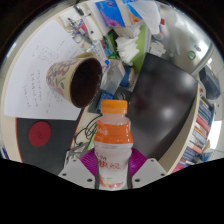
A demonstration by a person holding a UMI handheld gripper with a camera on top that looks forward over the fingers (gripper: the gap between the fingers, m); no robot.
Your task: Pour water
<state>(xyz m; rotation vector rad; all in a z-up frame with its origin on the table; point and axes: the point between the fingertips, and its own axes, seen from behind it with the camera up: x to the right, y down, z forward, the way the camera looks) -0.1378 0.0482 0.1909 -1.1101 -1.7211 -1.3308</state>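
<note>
Bottle point(112, 145): small, clear plastic, orange screw cap, orange drink inside, white label with orange and red print; standing upright as seen from the tool. Location: between the two fingers of the tool point(112, 172), lower body pressed by the pink pads point(90, 165) on either side, so the tool is clenched on the bottle and carries it above the counter point(45, 55). Cup point(76, 77): paper, pale printed wall, dark interior, tilted with its mouth turned toward the bottle; positioned just beyond and to the left of the bottle's cap, apart from it; contents cannot be told. Tool pose: fingers point forward and slightly down over a dark rectangular panel point(160, 100) lying on the counter. Surroundings: white sheet with a red round mark point(40, 133) left of the fingers; cluttered boxes and papers point(125, 25) beyond the cup.
</note>
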